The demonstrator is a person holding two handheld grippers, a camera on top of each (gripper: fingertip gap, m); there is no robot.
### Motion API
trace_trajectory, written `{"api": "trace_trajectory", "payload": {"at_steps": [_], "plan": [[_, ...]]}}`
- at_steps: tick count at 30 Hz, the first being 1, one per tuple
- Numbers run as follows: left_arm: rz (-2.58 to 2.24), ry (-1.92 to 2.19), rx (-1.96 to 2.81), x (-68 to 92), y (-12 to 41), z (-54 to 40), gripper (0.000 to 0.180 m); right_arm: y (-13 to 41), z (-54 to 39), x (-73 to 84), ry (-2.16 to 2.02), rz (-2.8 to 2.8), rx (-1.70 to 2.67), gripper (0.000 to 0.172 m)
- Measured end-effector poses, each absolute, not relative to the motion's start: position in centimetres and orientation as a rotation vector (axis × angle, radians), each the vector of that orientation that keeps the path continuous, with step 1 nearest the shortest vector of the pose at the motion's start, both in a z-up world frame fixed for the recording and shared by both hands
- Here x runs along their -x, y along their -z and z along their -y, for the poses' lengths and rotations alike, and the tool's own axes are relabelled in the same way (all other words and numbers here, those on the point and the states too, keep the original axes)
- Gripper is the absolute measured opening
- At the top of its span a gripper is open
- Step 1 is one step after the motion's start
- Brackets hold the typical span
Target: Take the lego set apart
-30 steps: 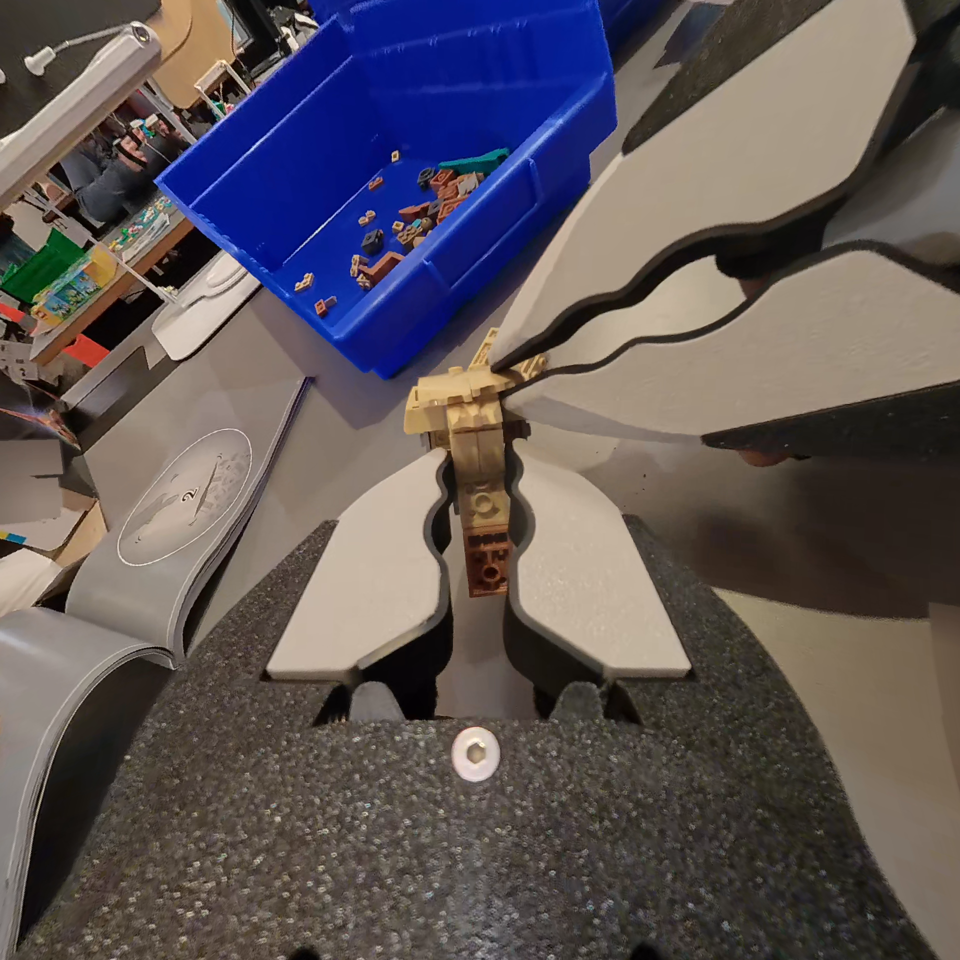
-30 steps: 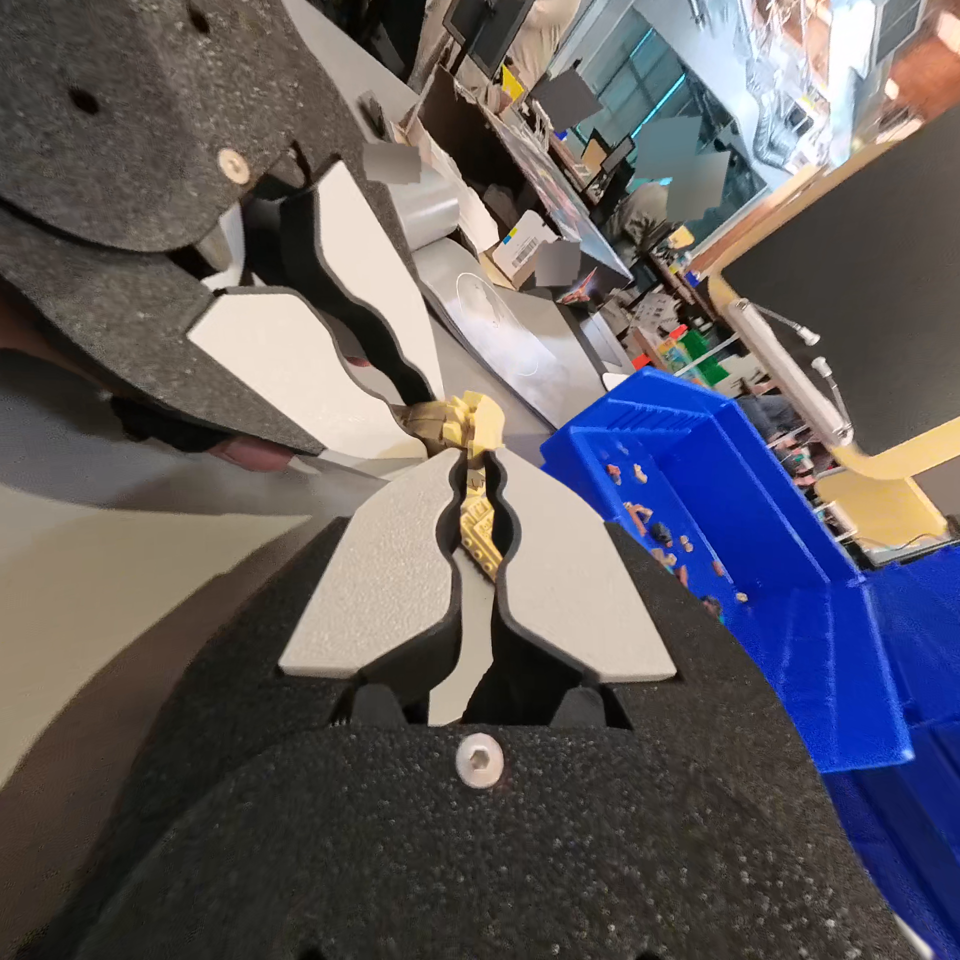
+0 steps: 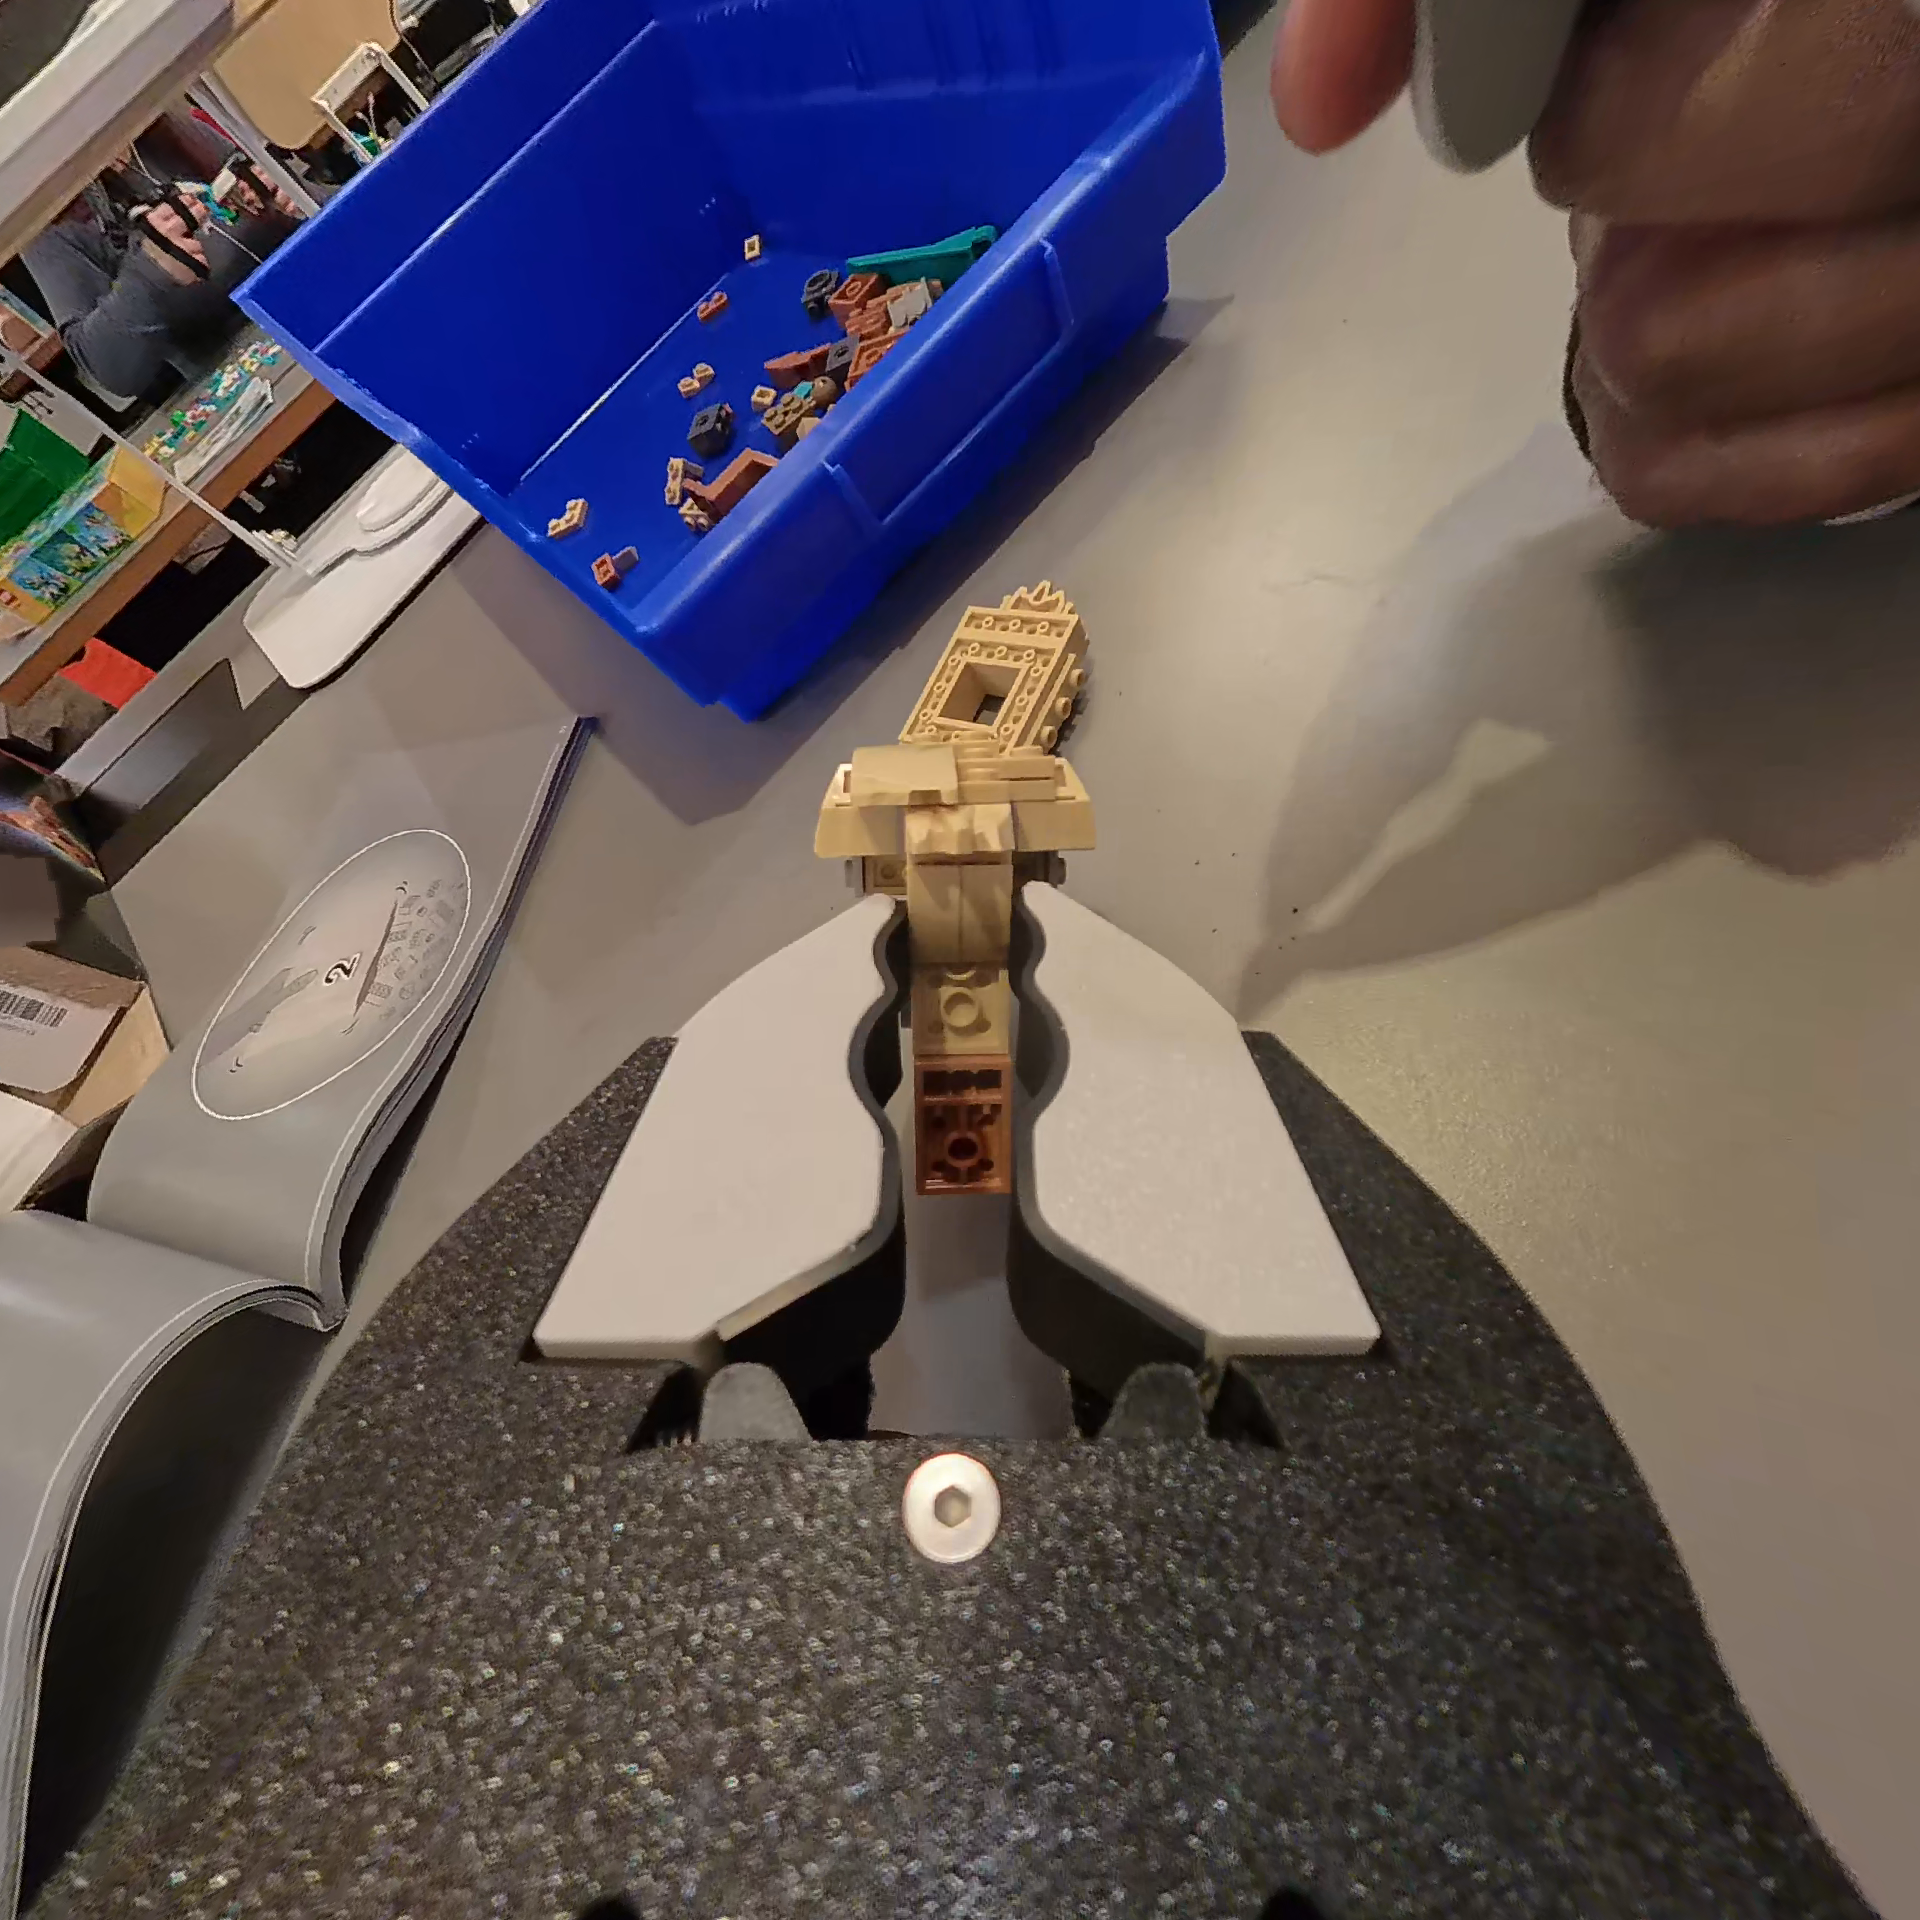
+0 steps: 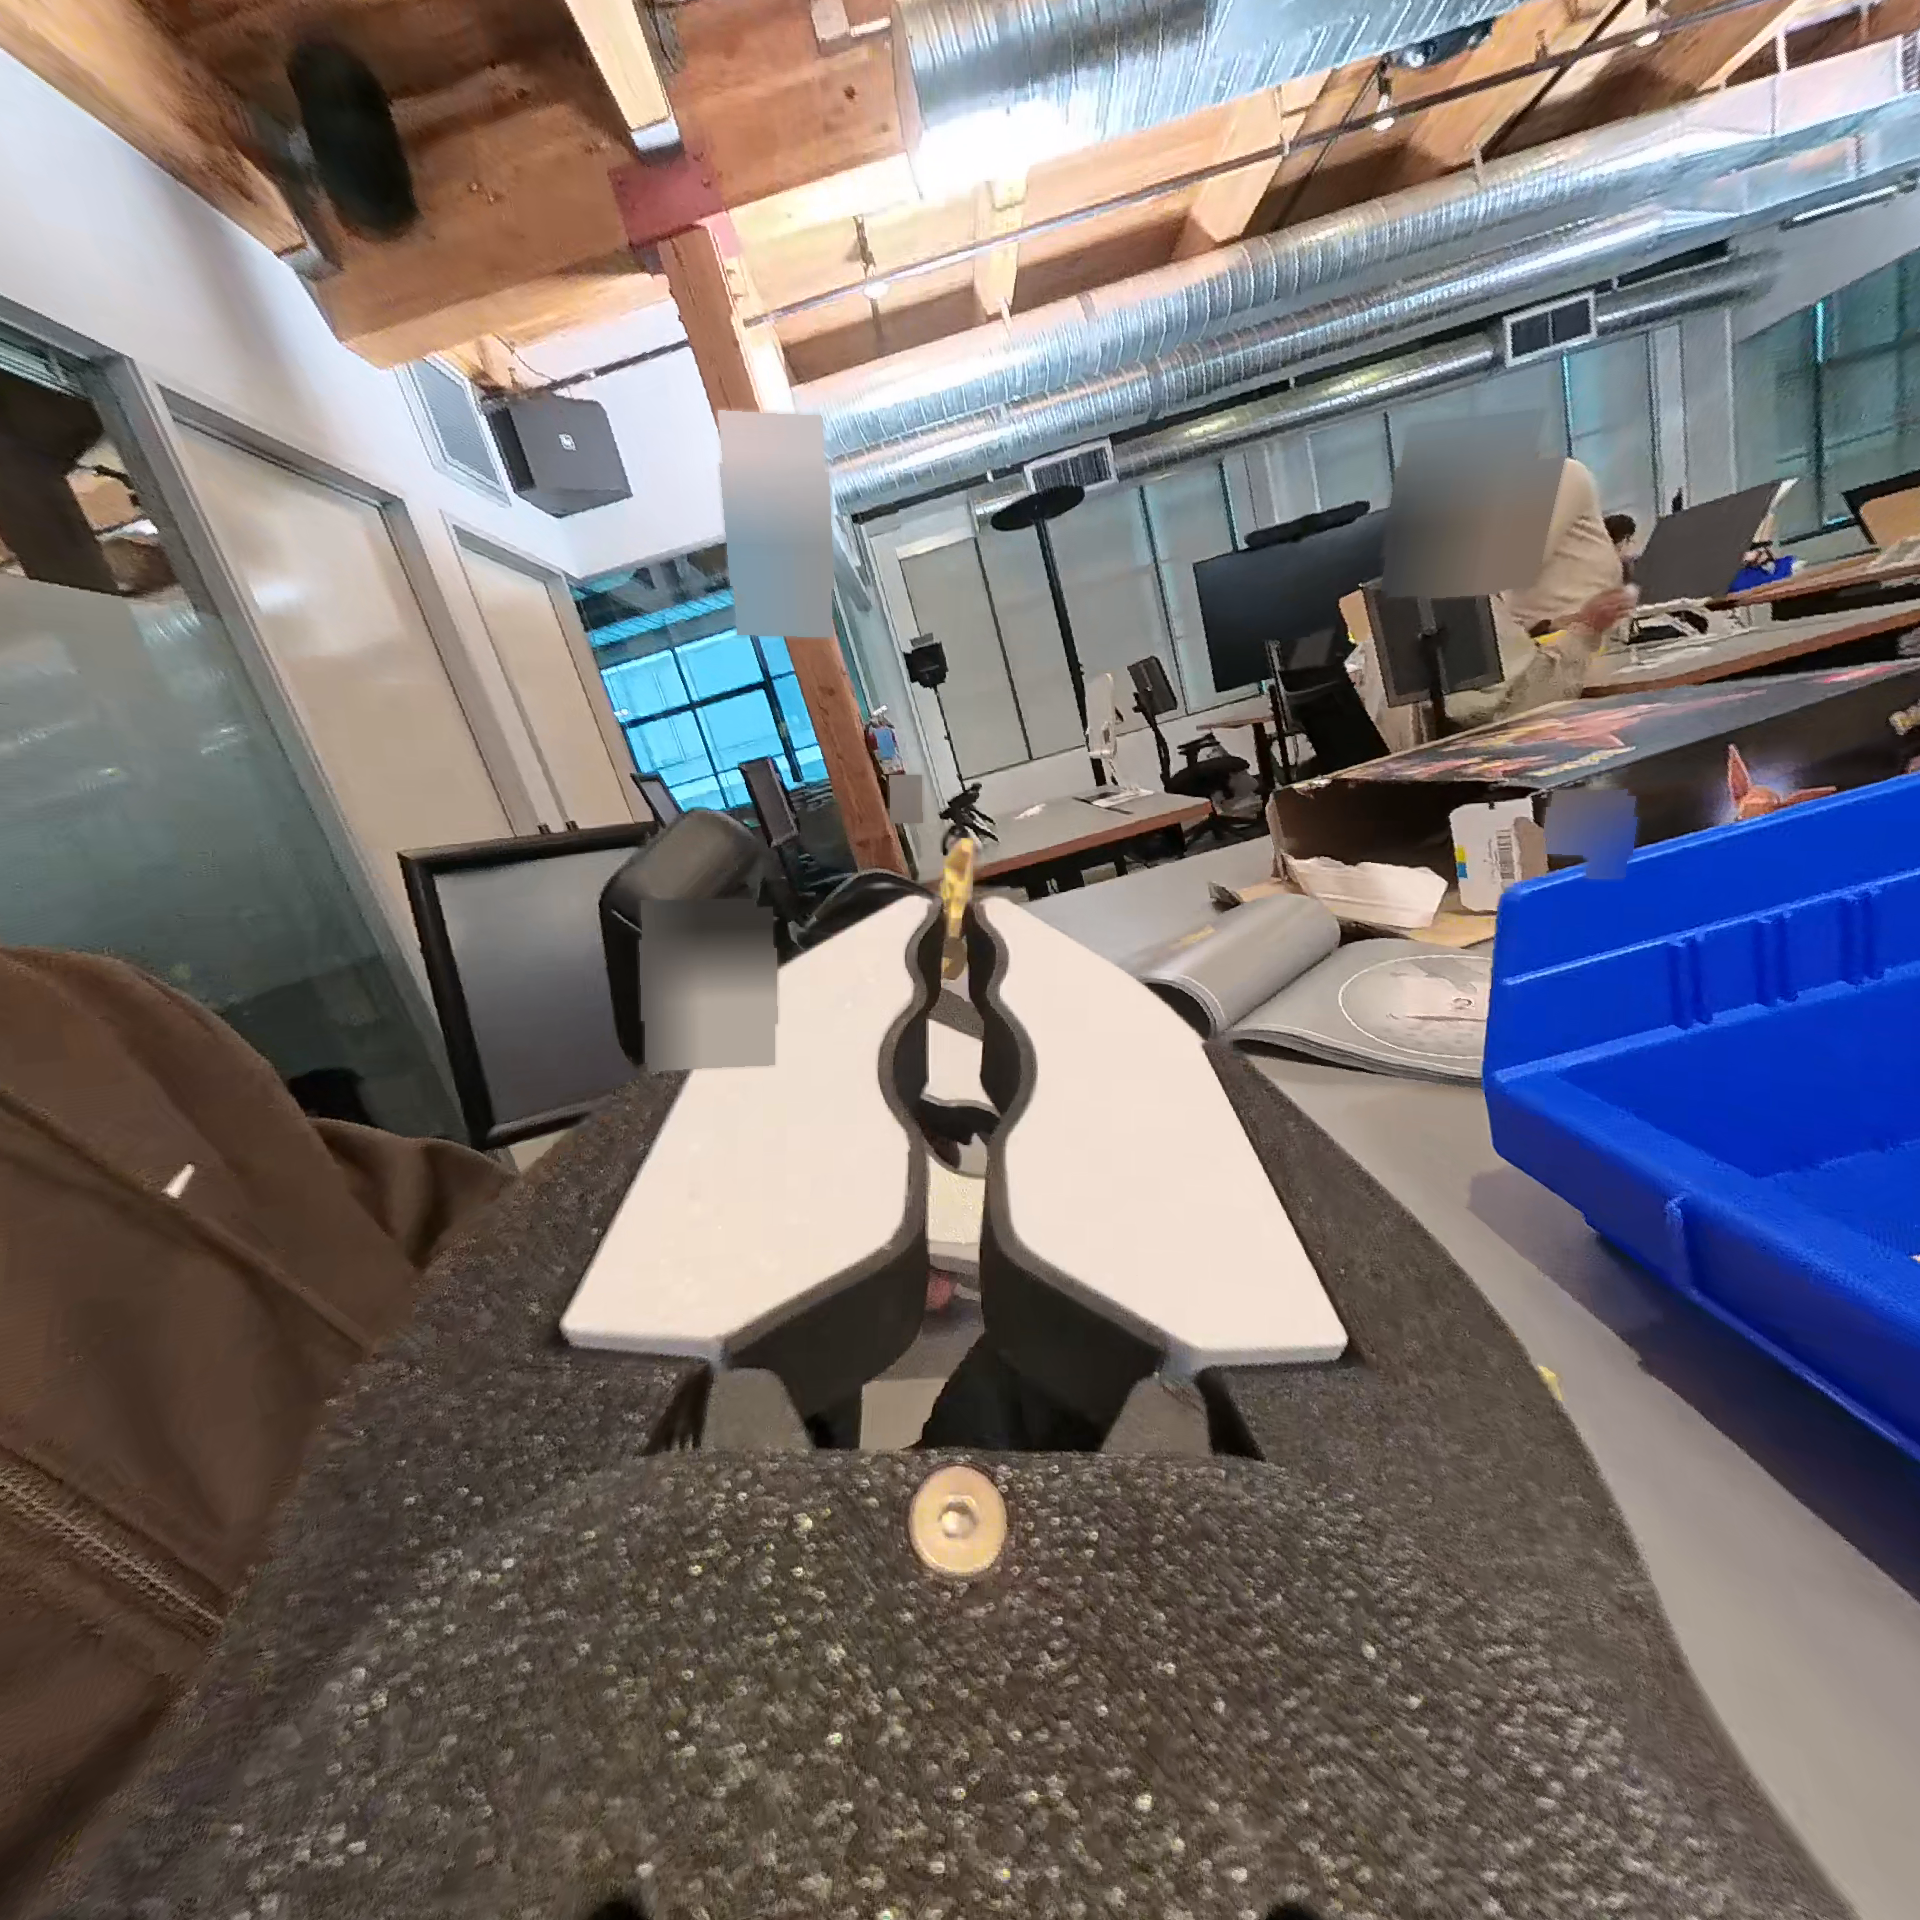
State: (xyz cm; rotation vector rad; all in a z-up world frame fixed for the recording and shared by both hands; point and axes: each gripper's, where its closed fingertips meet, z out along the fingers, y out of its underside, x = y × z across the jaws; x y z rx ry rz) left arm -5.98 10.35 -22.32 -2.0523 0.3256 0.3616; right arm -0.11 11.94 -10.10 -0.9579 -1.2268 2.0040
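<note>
The left gripper was clamped on a tan toy-brick assembly with a brown block at its near end, both grey fingers pressed against its narrow stem, so that the broad cap and the open rectangular frame at its far end stuck out clear of the tips, above the grey tabletop. Held by the stem like this, the assembly's far end was left free, probably for work from the other side. The right gripper was lifted and pointed out across the room, its fingers nipped on a thin yellow-gold plate piece that stood up from the tips. A hand showed above the table to the right. Just beyond the assembly sat a blue plastic bin with loose small bricks pooled at its bottom; a grey open booklet lay to the left.
</note>
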Motion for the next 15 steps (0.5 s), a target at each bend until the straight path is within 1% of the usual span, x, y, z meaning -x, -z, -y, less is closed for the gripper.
{"api": "trace_trajectory", "payload": {"at_steps": [6,15], "plan": [[-0.334,-0.366,2.05,5.9,22.32,-10.35,0.017,9.15,-12.64,-0.52,-2.117,1.143,0.945,0.004],[-0.347,-0.375,2.05,5.83,22.39,-10.35,0.017,9.12,-12.25,-0.58,-2.07,1.165,0.92,0.004]]}}
